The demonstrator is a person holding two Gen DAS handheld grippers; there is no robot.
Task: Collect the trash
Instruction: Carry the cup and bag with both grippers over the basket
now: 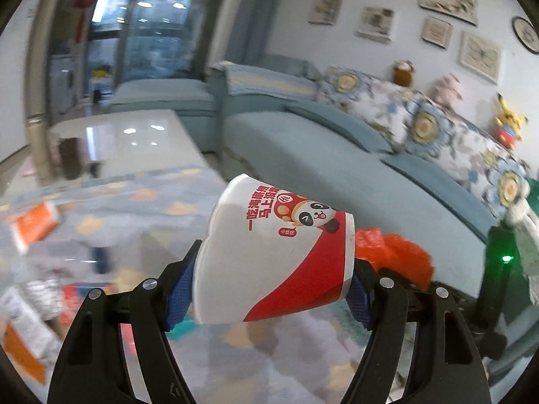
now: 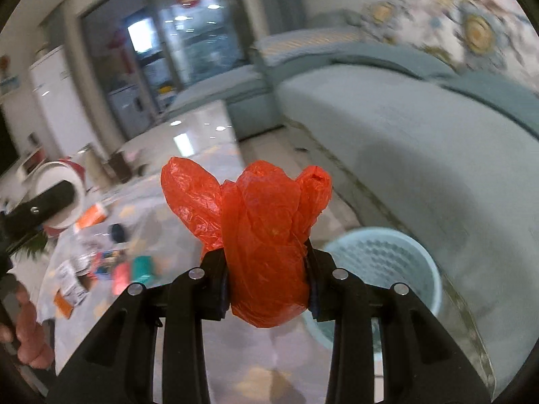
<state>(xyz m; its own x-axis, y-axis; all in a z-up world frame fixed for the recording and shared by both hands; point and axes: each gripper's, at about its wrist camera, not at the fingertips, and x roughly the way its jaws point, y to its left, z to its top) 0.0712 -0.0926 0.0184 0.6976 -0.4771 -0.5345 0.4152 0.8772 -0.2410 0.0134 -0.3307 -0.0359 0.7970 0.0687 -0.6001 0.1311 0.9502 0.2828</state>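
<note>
My left gripper (image 1: 271, 294) is shut on a white and red paper cup (image 1: 276, 256) with a panda print, held on its side between the blue pads. A crumpled orange plastic bag (image 2: 262, 232) is squeezed in my right gripper (image 2: 267, 289), which is shut on it. That bag (image 1: 394, 252) also shows behind the cup in the left wrist view. The cup (image 2: 59, 195) and the left gripper's finger appear at the left of the right wrist view. A pale blue wastebasket (image 2: 380, 262) stands on the floor just right of the bag.
A table under a patterned cloth (image 1: 111, 202) carries scattered wrappers, an orange packet (image 1: 33, 225) and small boxes (image 2: 70, 279). A blue sofa (image 1: 337, 168) with floral cushions runs along the right. A glossy white table (image 1: 134, 141) stands beyond. A hand (image 2: 27, 330) shows at the lower left.
</note>
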